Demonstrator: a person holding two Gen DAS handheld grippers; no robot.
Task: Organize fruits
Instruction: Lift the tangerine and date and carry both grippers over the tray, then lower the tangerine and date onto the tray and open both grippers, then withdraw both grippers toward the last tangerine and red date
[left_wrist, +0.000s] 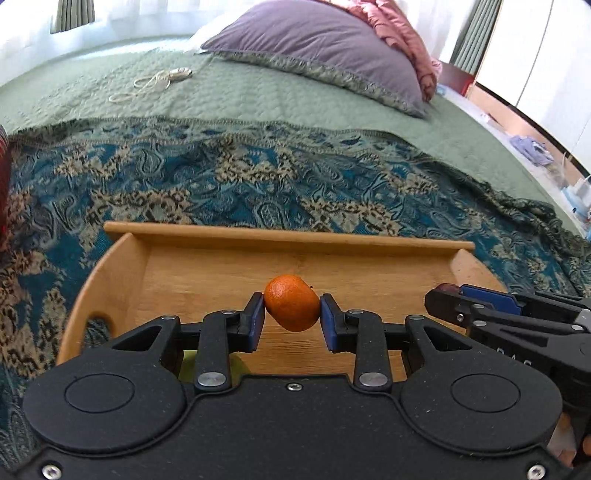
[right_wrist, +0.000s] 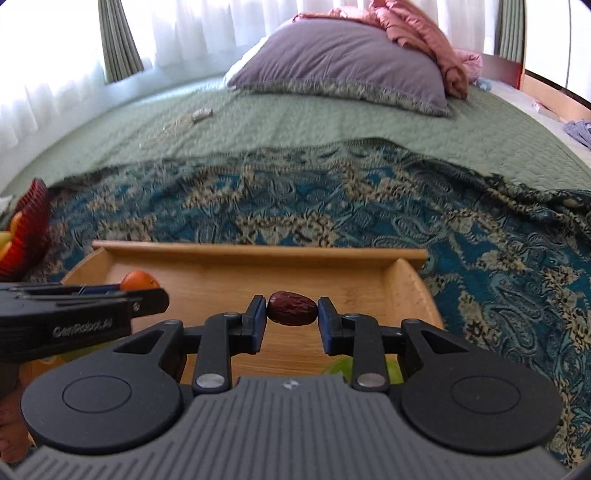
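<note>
My left gripper is shut on a small orange mandarin and holds it above the wooden tray. My right gripper is shut on a dark red date over the same tray. In the left wrist view the right gripper shows at the tray's right end. In the right wrist view the left gripper and the mandarin show at the tray's left end. A green fruit lies in the tray, mostly hidden under the right gripper.
The tray sits on a blue patterned throw over a green bedspread. A red ribbed bowl with fruit stands at the left. A purple pillow and a coiled cord lie farther back.
</note>
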